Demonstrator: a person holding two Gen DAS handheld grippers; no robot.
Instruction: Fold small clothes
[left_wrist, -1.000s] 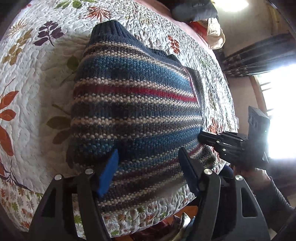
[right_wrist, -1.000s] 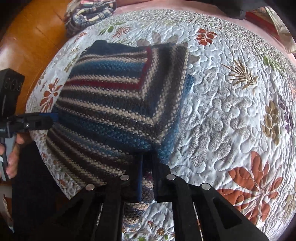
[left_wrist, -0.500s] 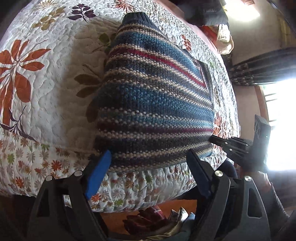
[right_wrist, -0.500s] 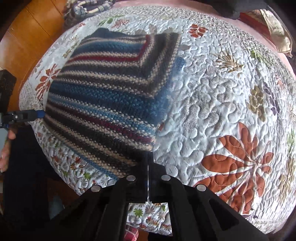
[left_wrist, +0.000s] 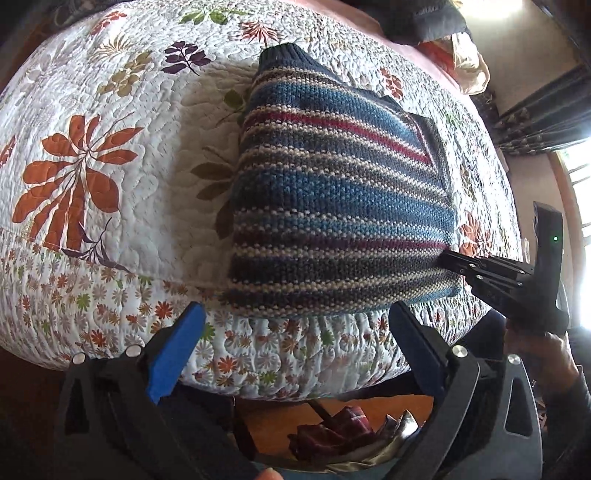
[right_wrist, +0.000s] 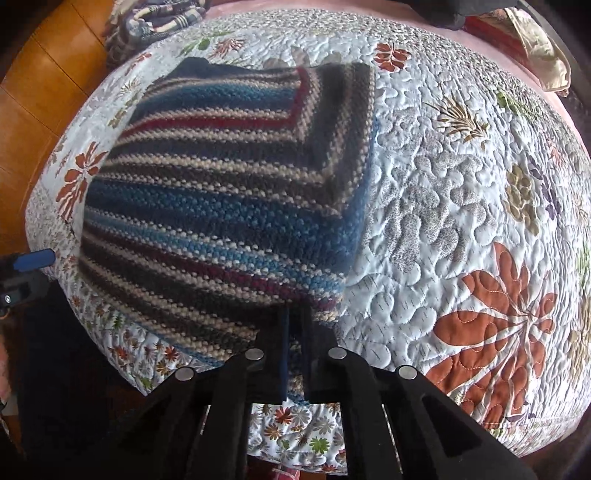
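Pulled back off the striped knit sweater (left_wrist: 332, 192) since a second ago, with left gripper (left_wrist: 295, 350) now hanging spread wide over the quilt's hanging border, blue-padded fingers (left_wrist: 177, 347) holding nothing and clear of the near hem. Drawn closer to the bed's edge too, that sweater, compared with the earlier frame.

Nearest the lens in the right wrist view: right gripper (right_wrist: 293, 354) nearly closed, jaws narrowly apart and pinching the sweater's near corner. Seen from the left wrist as black tongs (left_wrist: 480, 273) reaching in from the right side, tips touching the sweater's lower right edge, a small green light glowing on the handle above a hand (left_wrist: 535, 347).

Just beyond both tongs: folded sweater lying flat on the leaf-printed quilt (left_wrist: 110, 166), a sleeve turned in across its far right part, dark ribbed band at the far end.

Farther off: plaid cloth (right_wrist: 159, 18) heaped on the wooden floor (right_wrist: 44, 74) past the left corner of the bed; dark bundle (left_wrist: 424, 18) at the far end.

No brand, label or legible writing made out anywhere.
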